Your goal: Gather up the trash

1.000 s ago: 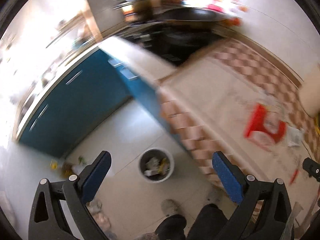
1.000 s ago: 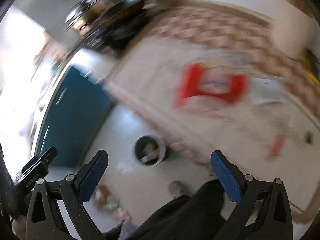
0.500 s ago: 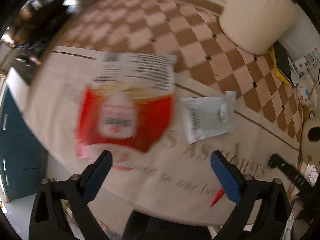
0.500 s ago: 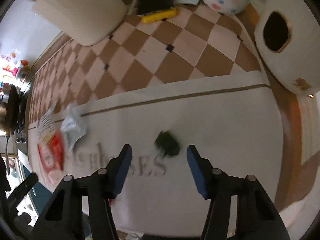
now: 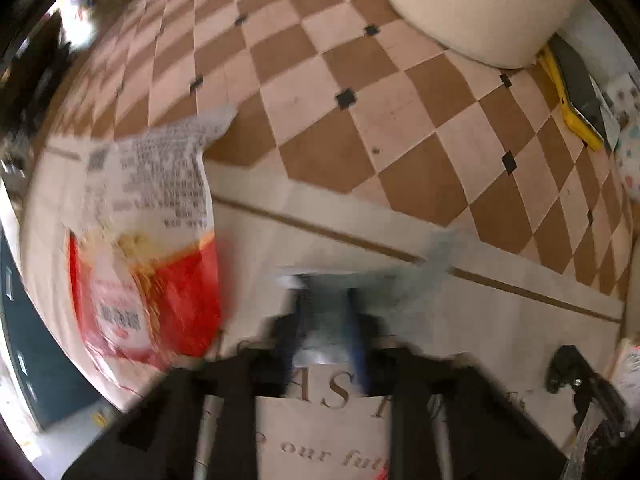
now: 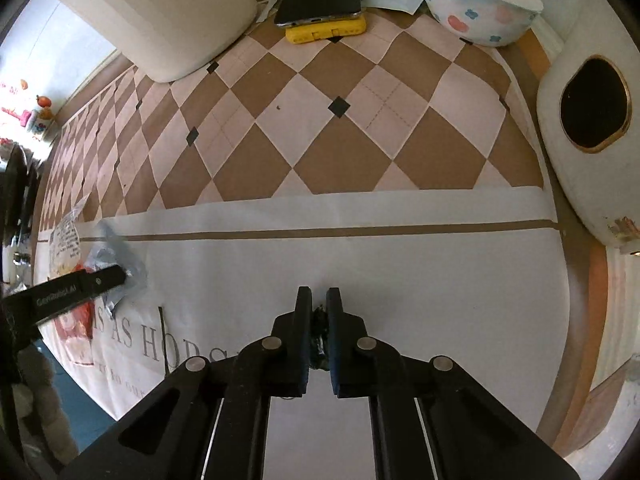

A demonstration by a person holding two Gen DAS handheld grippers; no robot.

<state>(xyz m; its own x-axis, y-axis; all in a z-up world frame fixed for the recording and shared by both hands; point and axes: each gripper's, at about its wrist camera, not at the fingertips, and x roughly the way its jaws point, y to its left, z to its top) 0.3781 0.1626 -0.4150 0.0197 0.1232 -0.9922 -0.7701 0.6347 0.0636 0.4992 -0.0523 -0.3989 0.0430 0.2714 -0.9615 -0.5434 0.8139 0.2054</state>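
My left gripper (image 5: 326, 312) is shut on a silvery-grey plastic sachet (image 5: 400, 276) on the tablecloth; the view is blurred. A red and white snack wrapper (image 5: 148, 248) lies just to its left. My right gripper (image 6: 319, 308) is shut on a small dark crumpled scrap (image 6: 319, 334) held between its pads, just above the white part of the cloth. In the right wrist view the left gripper (image 6: 80, 286) shows at the far left over the sachet (image 6: 120, 258) and the wrapper (image 6: 68, 240).
A brown and white checked tablecloth (image 6: 320, 140) covers the table. At the back stand a cream container (image 6: 160, 12), a phone on a yellow case (image 6: 320, 4), a spotted bowl (image 6: 484, 12) and a white appliance (image 6: 592, 120). The table edge is at the left.
Both grippers have closed: the left on the grey sachet, the right on the dark scrap, which lay loose between its open jaws. A second ago both looked toward the floor bin.
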